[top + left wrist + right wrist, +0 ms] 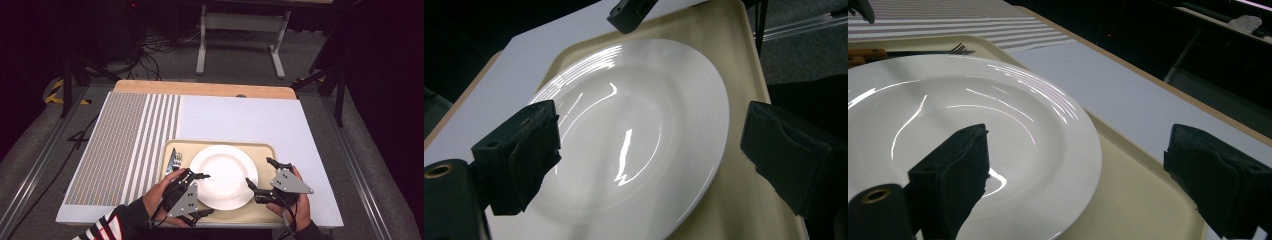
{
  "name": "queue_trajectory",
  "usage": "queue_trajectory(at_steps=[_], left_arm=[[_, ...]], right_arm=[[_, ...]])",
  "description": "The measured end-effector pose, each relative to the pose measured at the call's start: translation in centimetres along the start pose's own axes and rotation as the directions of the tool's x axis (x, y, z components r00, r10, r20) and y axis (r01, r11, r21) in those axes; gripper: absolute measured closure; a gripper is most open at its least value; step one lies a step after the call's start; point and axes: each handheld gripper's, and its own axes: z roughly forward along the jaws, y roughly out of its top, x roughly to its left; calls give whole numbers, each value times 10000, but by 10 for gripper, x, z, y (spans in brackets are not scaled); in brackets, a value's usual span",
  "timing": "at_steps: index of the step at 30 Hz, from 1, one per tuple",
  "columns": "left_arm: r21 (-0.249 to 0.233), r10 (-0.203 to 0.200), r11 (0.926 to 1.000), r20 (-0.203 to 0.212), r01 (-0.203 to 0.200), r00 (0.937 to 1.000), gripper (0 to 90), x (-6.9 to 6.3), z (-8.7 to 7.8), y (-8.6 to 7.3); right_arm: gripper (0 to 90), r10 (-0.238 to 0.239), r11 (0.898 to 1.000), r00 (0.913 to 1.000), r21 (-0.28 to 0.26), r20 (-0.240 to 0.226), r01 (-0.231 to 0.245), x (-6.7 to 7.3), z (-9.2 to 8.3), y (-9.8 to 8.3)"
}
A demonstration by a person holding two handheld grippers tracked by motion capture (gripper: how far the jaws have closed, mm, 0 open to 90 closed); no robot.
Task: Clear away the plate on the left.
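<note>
A white plate [224, 176] lies in the middle of a beige tray [265, 151] that sits at the near edge of the surface [250, 120], a little right of its centre. A fork [178, 159] lies on the tray along its left side, just beside the plate; a second utensil next to it is too dark to identify. The left part of the surface is covered by a striped mat [125, 145].

The left gripper [200, 195], held in the person's left hand [162, 192], hangs at the plate's near left rim with its jaws spread wide; in the left gripper view the plate [634, 135] lies between the two pads without either touching it. The right gripper [260, 175], held in the right hand [295, 200], is at the plate's right rim, jaws also apart. In the right gripper view one pad hangs over the plate [973, 130] and the other beyond the tray's [1128, 190] far rim; the fork [928, 51] lies past the plate.
</note>
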Motion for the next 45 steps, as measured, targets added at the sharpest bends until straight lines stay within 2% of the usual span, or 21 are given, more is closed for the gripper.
queue_trajectory(at_steps=[10,24,35,45], left_arm=[[-93,-57,9999,-275,54,9996,104,5,-10,1],[-489,-151,9987,-658,119,9977,99,10,-28,5],[-453,-184,9989,-881,145,9959,96,13,-36,4],[-455,-387,9984,-1081,339,9934,93,18,-44,0]], right_arm=[[111,-24,10000,10000,-78,3,24,1,0,1],[111,-171,9995,9998,-268,-92,169,5,-3,5],[110,-267,9991,9996,-346,-116,263,8,-5,7],[110,-381,9985,9992,-405,-116,376,10,-6,9]])
